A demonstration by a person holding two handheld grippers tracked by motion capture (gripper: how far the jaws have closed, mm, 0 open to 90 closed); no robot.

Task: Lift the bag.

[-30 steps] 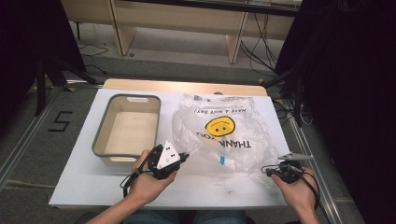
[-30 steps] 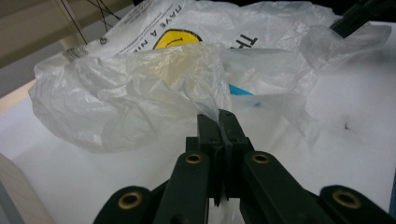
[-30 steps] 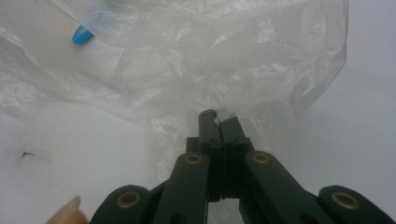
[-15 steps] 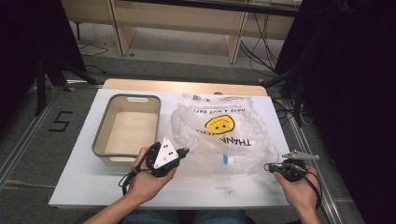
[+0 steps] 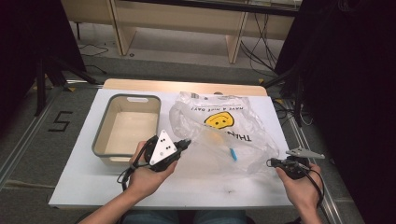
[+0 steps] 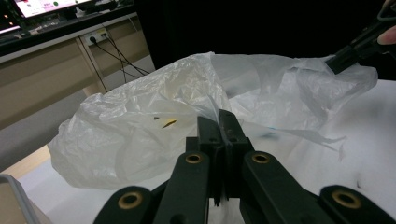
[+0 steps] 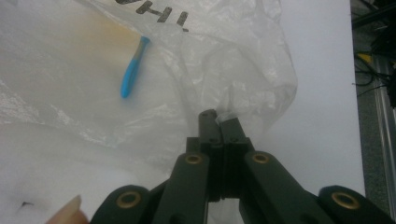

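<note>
Little changed vs. earlier: left gripper (image 5: 186, 143) & right gripper (image 5: 272, 162) both clamped on plastic bag (image 5: 224, 135) near table's (image 5: 84, 182) front edge.

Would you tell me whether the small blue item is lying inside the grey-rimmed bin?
No, the small blue item lies within the clear plastic bag on the table, well right of the bin.

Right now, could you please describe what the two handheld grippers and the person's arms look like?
The left gripper is black, with a light grey three-cornered plate dotted with dark marks on top and a black cable looping below the hand. The right gripper is black too, with a grey plate and a thin black cable. Up close, each has flat black jaws on arms with brass-coloured pivot pins. The forearms are bare, with no sleeves.
</note>
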